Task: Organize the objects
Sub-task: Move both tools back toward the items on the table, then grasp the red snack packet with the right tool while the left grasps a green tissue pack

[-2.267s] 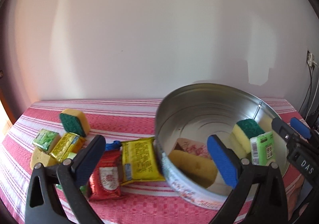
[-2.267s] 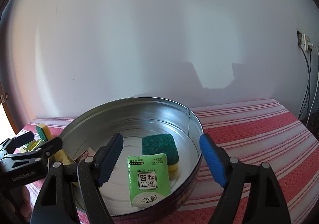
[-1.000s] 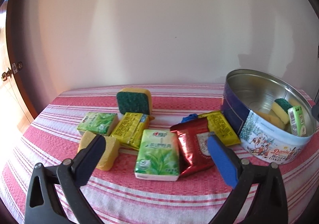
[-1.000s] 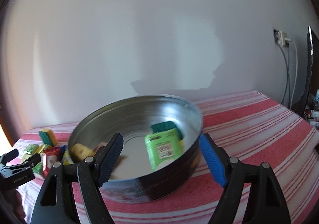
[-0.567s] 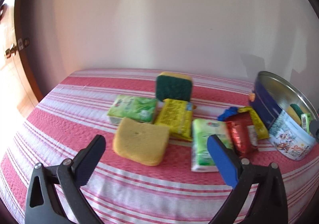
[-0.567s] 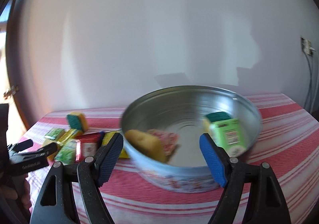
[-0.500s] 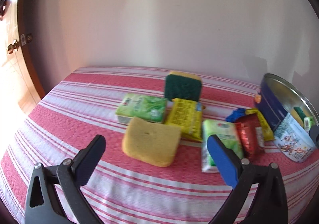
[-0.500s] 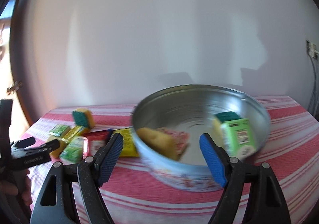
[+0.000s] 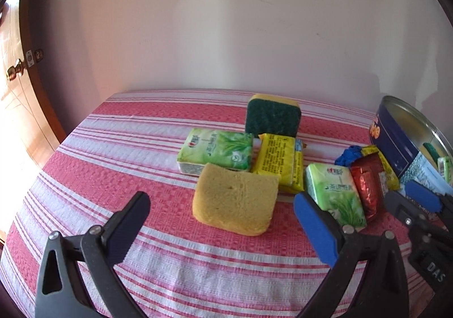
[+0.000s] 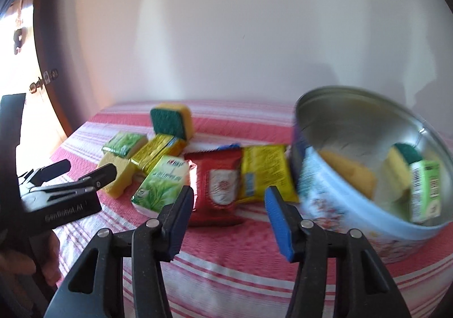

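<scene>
Right gripper (image 10: 229, 211): jaws have just been closing, now narrower than a second ago, nothing between the pads; it has swung off the tin (image 10: 334, 196) and now points at the red packet (image 10: 219, 185), which lies flat just ahead of its tips, untouched. Left gripper (image 9: 220, 221): jaws wide, empty; it has travelled from the tin to the loose pile and now frames the plain yellow sponge (image 9: 236, 202), pads well clear on both sides. Reading: the last drop into the tin looks finished and both tools are lining up fresh picks, left for the sponge, right probably for the red packet. Tin, right of the pile: already holds a yellow sponge, a green-topped scourer and a green tissue pack (image 10: 424, 190). Still out on the cloth: two green tissue packs (image 9: 216, 152) (image 9: 335, 193), a yellow packet (image 9: 280, 162) between them, a second yellow packet (image 10: 264, 173) against the tin wall, a green-faced scourer (image 9: 273, 119) standing on edge at the back, a scrap of blue wrapper (image 9: 349, 155). Surface: table under a red-and-white striped cloth (image 9: 113, 162), flat and matt. Room: plain pale wall close behind; wooden door with brass knob (image 9: 15, 71) at far left, daylight beyond it.
</scene>
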### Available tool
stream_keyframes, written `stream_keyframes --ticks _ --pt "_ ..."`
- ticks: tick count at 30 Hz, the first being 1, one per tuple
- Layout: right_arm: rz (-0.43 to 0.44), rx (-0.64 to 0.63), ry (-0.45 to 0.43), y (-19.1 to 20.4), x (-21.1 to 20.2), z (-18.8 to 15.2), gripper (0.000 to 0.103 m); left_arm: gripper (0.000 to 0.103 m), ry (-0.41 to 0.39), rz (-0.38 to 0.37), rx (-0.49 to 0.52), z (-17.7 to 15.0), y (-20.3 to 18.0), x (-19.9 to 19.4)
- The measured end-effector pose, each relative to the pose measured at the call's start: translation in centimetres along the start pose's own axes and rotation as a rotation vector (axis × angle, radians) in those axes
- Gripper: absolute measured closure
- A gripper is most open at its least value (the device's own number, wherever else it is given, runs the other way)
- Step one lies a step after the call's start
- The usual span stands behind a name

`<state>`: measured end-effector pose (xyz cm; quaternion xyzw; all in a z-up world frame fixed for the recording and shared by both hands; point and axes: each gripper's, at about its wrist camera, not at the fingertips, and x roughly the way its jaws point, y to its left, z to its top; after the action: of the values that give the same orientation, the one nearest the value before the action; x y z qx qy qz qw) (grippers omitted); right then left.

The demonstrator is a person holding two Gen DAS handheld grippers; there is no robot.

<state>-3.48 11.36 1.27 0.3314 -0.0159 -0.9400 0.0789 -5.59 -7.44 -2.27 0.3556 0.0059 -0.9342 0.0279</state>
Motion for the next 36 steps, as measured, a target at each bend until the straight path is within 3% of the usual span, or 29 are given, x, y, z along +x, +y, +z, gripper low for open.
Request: stream_keyframes --ticks 8,12,15,25,30,36 --pt "0.002 -0.018 0.132 1.3 3.4 0.4 0.048 0.001 0.003 -0.027 0.043 -0.1 -1.6 -0.1" --pt "0.030 0.004 0.186 1.4 5.3 0.5 0.055 0.001 0.010 -0.068 0.022 0.0 -1.4 0.2" --pt "0.051 0.002 0.175 1.3 4.8 0.2 0.061 0.001 0.005 -0.087 0.033 -0.1 -1.7 0.0" --pt "0.135 0.007 0.054 -1.1 -0.5 -1.5 0.061 0.002 -0.030 -0.207 0.106 0.0 -3.8 -0.7" --pt "0.132 0.047 0.065 -3.0 -1.0 -1.8 0.061 0.004 -0.002 -0.203 0.133 0.0 -5.8 -0.2" --pt "0.117 0.060 0.041 -3.6 -1.7 -1.7 0.061 0.006 0.096 -0.189 0.145 0.5 -8.5 2.1"
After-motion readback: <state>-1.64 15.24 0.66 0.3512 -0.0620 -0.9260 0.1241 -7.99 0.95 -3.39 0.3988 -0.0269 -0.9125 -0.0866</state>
